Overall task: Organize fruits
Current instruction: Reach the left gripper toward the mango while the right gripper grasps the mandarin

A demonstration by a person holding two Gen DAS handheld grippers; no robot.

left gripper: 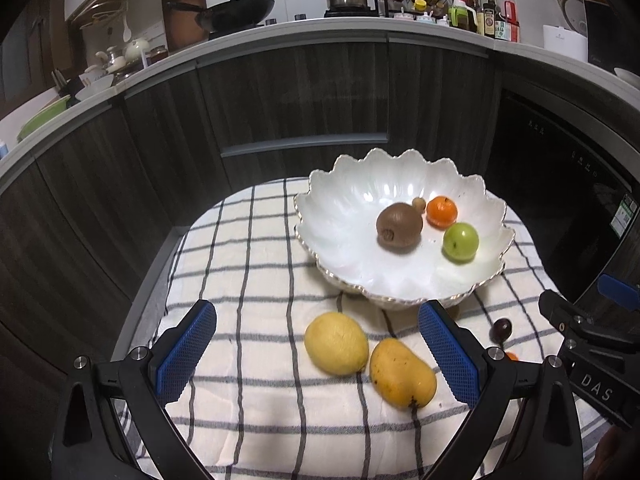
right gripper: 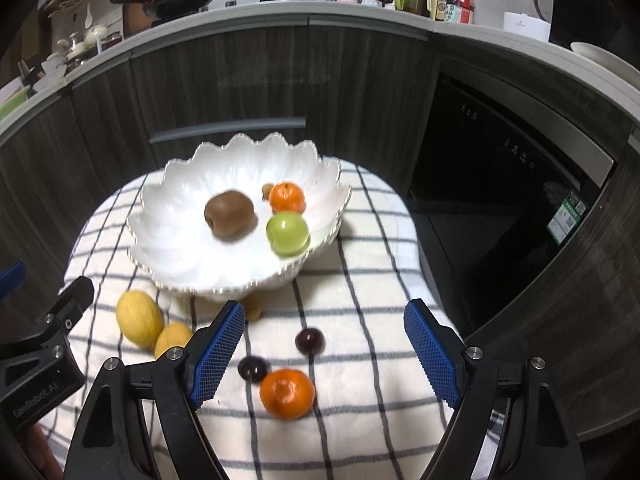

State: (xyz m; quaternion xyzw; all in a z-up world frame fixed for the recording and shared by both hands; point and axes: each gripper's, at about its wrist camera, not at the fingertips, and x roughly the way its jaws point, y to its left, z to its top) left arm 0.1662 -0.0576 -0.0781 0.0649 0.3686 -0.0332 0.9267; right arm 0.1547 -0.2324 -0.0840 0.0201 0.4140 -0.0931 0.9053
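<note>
orange tangerine (right gripper: pixel 287 398) (right wrist view) sits mostly hidden in left.

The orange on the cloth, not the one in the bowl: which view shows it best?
The right wrist view: the orange on the cloth lies whole and near, between the open fingers of the right hand-held gripper. The left wrist view shows only a sliver of it, behind that view's own right finger.

Dim kitchen, light from above — glare blooms inside the white bowl (left gripper: pixel 352 216), whose kiwi (right gripper: pixel 229 214) smears slightly. Fisheye bends the cabinets; corners fall black.
</note>
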